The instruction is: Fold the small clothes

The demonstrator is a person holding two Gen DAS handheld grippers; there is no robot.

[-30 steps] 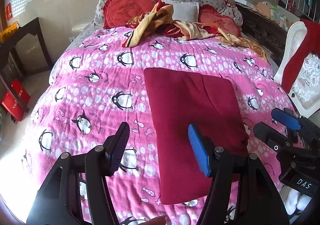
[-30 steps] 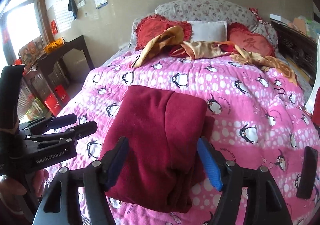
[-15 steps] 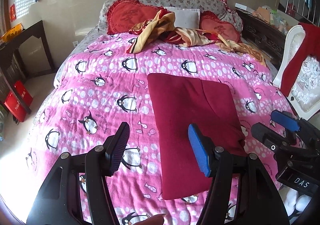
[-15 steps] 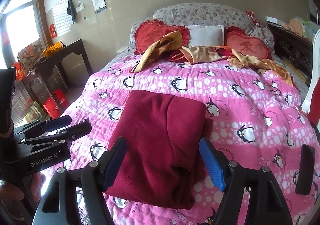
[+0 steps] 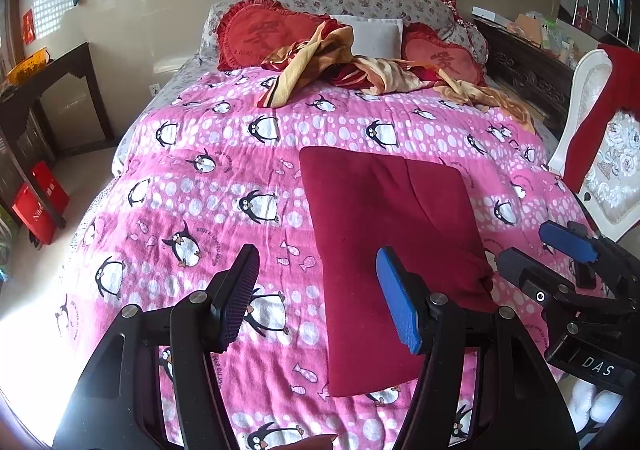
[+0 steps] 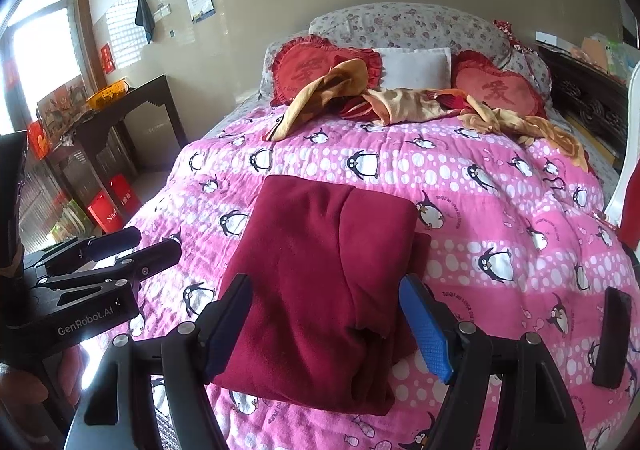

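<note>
A dark red garment (image 5: 388,218) lies folded into a long rectangle on the pink penguin blanket (image 5: 200,210), loose from both grippers. My left gripper (image 5: 316,254) hovers open over the blanket at the garment's near left edge, nothing between its pads. The right gripper (image 5: 536,250) shows at the garment's right side. In the right wrist view the garment (image 6: 320,250) sits straight ahead, its near end thick and layered. My right gripper (image 6: 326,284) stands open above that near end without touching it. The left gripper (image 6: 154,242) hangs at the left, held by a hand.
A heap of yellow and red clothes (image 5: 360,70) lies by the pillows at the bed's head. A dark side table (image 5: 60,90) and red boxes (image 5: 40,202) stand left of the bed. A white chair (image 5: 600,150) with red cloth stands right. A black flat object (image 6: 612,338) lies on the blanket.
Both views have drawn back slightly from the garment, which lies as before. The right gripper's jaws stand a touch wider.
</note>
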